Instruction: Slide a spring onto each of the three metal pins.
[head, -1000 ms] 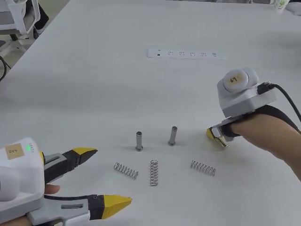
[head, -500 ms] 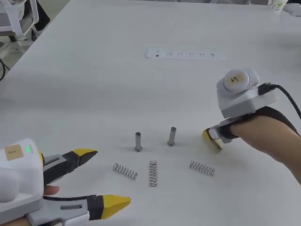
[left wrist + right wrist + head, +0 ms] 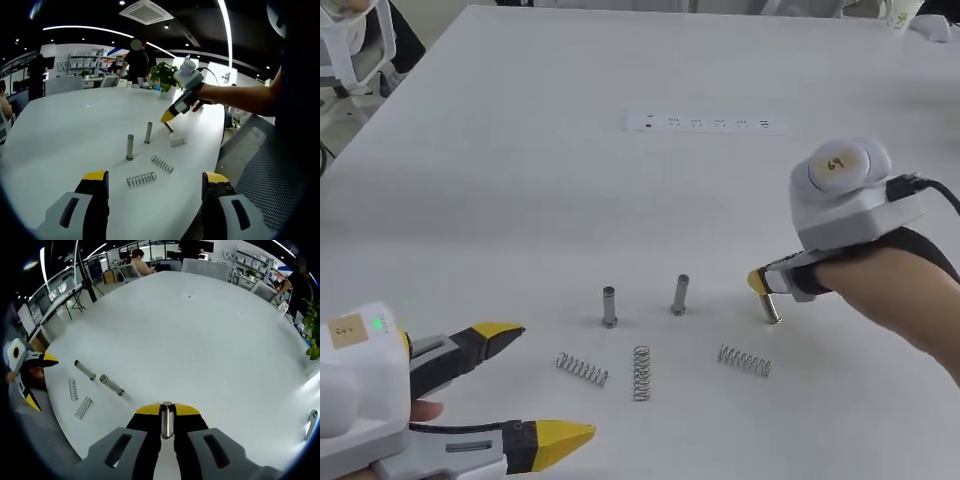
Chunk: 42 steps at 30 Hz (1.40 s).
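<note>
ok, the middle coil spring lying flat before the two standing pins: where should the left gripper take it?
Across the coils near one end of the middle silver coil spring, from above with the open left gripper. It lies flat on the white table, apart from the other two springs, so a jaw should fit each side, leaving the other end free for a metal pin.

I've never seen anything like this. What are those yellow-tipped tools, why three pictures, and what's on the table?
No robot here: a person holds a two-jaw gripper in each hand. One picture comes from a camera on the person's head; the two round ones from cameras riding on the grippers. On the white table stand two metal pins, three springs lie near them, and a power strip lies further back. The left gripper is open and empty; the right gripper is shut on the third pin.
</note>
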Motion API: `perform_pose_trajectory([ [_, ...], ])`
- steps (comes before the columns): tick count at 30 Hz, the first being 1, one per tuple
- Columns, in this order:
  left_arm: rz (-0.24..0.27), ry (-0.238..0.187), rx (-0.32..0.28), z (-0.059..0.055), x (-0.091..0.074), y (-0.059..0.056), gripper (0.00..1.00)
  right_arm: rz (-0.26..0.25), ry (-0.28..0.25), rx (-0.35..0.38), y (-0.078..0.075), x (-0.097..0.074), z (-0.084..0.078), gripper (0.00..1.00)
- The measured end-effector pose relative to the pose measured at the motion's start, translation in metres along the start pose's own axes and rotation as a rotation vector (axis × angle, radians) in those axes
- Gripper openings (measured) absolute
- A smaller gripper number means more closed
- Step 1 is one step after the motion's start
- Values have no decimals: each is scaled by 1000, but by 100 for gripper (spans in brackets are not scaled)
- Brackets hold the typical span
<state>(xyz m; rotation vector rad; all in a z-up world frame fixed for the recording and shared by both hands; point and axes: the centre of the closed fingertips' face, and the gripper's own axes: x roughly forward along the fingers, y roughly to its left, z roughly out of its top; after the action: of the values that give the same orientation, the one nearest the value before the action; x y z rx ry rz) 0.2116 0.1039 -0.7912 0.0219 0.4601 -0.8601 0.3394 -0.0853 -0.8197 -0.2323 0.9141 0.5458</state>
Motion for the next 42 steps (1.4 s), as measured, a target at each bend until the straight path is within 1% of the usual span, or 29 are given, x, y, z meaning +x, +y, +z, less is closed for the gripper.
perform_pose_trajectory([
  [2, -1, 1, 1, 0, 0, 0, 72, -1, -13, 0, 0, -2, 1, 5],
  [7, -5, 5, 5, -1, 0, -1, 72, -1, -23, -1, 1, -4, 0, 5],
  [11, -4, 3, 5, 0, 0, -1, 72, -2, -41, -2, 3, -7, 0, 5],
  [17, -7, 2, 5, 0, 0, -1, 72, -8, -59, -6, 1, -9, -1, 5],
  [33, -7, 4, 3, -1, 1, -2, 71, -10, -85, -11, -1, -11, 0, 5],
  [42, -6, 6, 2, -2, 1, -2, 71, -10, -90, -8, -1, -13, 0, 5],
])
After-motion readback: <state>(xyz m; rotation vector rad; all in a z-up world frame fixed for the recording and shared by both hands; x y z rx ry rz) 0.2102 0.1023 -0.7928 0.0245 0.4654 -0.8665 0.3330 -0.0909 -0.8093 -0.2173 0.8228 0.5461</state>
